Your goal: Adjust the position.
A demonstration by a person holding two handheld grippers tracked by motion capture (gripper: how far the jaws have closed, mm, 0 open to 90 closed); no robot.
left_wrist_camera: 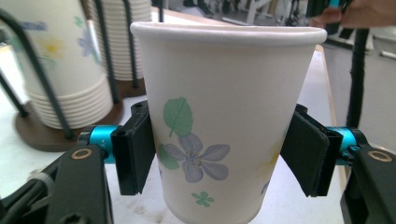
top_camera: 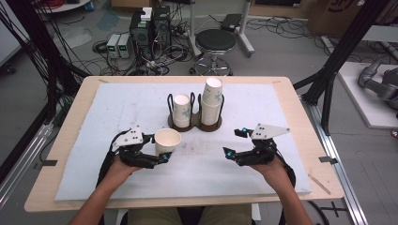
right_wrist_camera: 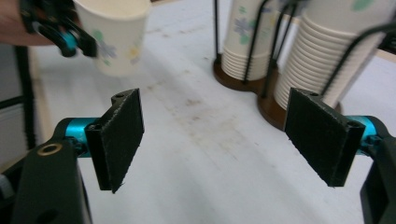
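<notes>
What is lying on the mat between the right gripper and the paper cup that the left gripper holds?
Nothing: in the high view the white mat is bare between the right gripper and the paper cup in the left gripper.

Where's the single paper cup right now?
The single paper cup sits upright between the left tool's jaws, left of centre in the high view, in front of the cup rack.

Left gripper [top_camera: 162, 152] holds paper cup [top_camera: 167, 140] upright

A grey floor strewn with cables [top_camera: 141, 56] holds a black stool [top_camera: 215, 41] and computer towers [top_camera: 150, 26].
</notes>
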